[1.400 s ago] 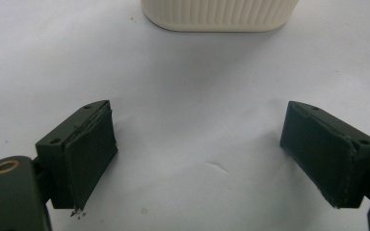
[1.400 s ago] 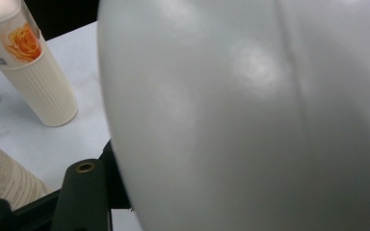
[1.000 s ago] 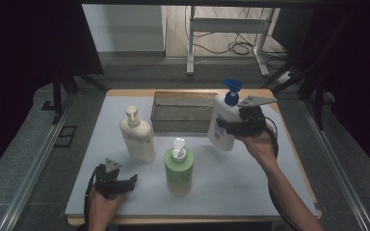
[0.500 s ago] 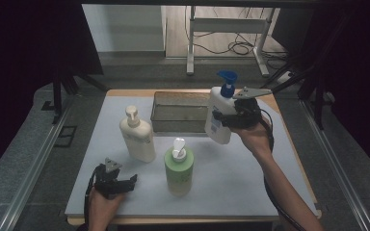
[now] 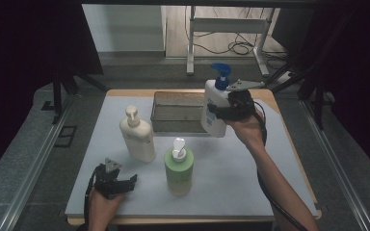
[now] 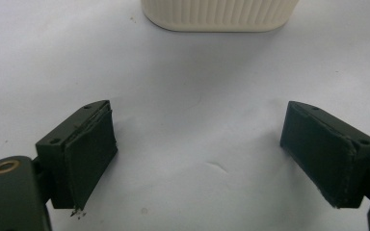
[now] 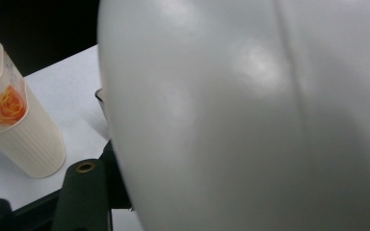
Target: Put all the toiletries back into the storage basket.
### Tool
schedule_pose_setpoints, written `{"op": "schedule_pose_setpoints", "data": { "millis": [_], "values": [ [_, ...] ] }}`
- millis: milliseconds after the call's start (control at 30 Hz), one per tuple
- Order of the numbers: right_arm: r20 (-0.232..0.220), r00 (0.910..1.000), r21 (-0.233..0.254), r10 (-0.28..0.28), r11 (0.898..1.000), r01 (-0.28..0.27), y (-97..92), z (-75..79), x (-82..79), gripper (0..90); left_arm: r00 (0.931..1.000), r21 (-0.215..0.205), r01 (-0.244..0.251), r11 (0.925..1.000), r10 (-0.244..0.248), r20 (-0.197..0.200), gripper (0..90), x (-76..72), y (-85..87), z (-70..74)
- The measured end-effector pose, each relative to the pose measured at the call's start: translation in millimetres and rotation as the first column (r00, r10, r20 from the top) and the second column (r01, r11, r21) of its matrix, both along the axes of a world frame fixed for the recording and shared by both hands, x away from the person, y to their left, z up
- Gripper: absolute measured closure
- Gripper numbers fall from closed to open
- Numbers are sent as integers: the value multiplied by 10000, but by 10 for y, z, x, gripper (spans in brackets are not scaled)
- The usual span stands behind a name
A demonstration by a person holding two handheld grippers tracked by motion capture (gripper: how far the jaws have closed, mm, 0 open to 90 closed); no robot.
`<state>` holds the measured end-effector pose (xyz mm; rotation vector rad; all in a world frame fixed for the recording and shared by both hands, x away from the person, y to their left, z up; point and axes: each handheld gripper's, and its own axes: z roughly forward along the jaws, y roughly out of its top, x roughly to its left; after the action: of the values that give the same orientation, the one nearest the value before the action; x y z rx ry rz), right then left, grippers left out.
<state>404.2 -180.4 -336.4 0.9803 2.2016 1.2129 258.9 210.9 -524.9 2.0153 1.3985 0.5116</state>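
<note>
I have the white bottle (image 5: 215,111) clamped in my right hand-held gripper (image 5: 224,111), lifted off the worktop (image 5: 250,173) at the right end of the tray (image 5: 176,111). My left hand-held gripper (image 5: 125,184) rests released, nearer me than the tray, beside the cream bottle (image 5: 137,134).

The right arm reaches far out, and its black two-jaw right tool (image 5: 220,111) is clamped tight. The black left tool (image 5: 125,183) sits low by the near edge, jaws wide apart.
</note>
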Motion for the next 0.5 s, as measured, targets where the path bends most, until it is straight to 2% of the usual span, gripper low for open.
{"op": "schedule_pose_setpoints", "data": {
  "millis": [500],
  "values": [
    [52, 9999, 34, 162, 9999, -163, 189, -15, 167, 378, 10000, -9, -4, 10000, 4, 8, 116, 0, -1, -1]
  ]
}}
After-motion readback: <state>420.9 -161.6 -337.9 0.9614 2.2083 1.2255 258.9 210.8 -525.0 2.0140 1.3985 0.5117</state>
